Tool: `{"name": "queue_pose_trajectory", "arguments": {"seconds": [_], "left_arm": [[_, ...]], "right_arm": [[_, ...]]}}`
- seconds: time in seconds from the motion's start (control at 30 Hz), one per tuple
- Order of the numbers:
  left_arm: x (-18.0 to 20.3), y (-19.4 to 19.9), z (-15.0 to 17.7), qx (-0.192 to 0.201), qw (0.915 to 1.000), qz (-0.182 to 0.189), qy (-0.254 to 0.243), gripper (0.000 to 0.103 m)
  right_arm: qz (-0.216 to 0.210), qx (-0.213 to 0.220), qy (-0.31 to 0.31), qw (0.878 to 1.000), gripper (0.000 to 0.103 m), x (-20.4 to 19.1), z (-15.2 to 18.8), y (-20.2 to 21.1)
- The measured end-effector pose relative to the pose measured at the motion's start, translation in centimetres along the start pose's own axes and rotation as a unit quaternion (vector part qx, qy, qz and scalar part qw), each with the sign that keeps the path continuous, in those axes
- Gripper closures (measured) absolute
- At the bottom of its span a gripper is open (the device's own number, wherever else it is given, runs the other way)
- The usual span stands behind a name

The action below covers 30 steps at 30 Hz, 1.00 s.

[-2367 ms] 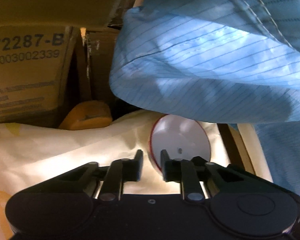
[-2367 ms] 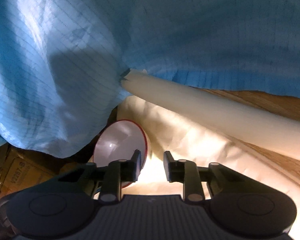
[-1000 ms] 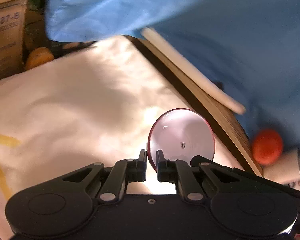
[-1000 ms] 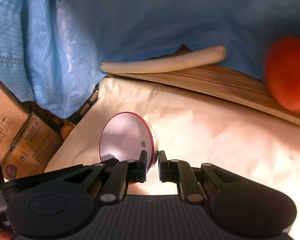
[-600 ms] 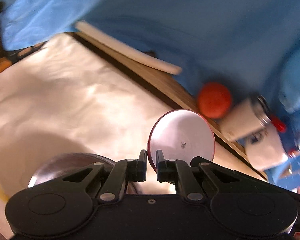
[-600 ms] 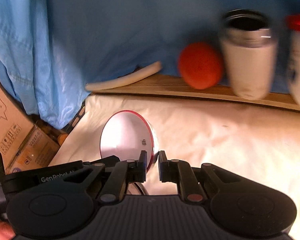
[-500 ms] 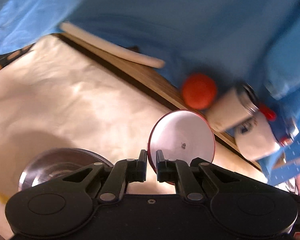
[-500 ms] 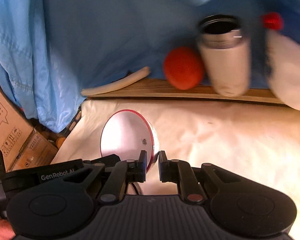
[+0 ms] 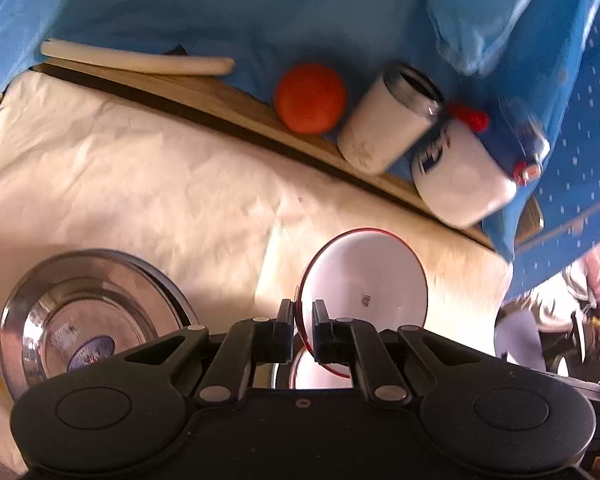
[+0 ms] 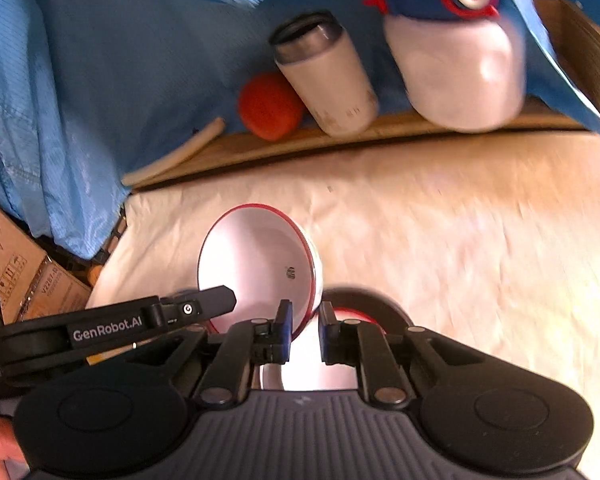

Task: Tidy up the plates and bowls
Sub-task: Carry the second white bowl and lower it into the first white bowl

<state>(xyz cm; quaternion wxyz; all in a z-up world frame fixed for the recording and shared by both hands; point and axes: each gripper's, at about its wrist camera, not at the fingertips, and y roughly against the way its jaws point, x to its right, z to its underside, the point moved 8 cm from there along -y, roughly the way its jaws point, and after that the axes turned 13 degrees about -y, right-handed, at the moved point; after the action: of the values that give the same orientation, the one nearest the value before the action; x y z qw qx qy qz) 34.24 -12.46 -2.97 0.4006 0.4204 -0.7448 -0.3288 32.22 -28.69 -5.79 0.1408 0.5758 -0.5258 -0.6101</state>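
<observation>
A white bowl with a red rim is held on edge above the cream cloth. My left gripper is shut on its rim. The same bowl shows in the right wrist view; my right gripper stands at its rim with the jaws parted a little wider than the rim. A steel bowl sits on the cloth at the lower left. Another red-rimmed dish lies just under the right gripper, mostly hidden.
A wooden board along the far side carries an orange ball, a white steel-rimmed cup, a white and blue jug and a white stick. Blue cloth hangs behind. Cardboard boxes stand at the left.
Both grippers have carried the bowl rightward over the cloth; the steel bowl, ball, cup and jug came into view. The right jaws have parted slightly from the rim.
</observation>
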Motion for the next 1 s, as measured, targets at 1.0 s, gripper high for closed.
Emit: {"name": "queue_pose_trajectory", "arguments": {"seconds": [1.0], "left_arm": [[1.8,-3.3,4.3,-0.115,0.9933,-0.005,-0.012,0.094]], "right_arm": [[0.032,-0.074,-0.066,0.995,0.087,4.2,2.9,-0.8]]}}
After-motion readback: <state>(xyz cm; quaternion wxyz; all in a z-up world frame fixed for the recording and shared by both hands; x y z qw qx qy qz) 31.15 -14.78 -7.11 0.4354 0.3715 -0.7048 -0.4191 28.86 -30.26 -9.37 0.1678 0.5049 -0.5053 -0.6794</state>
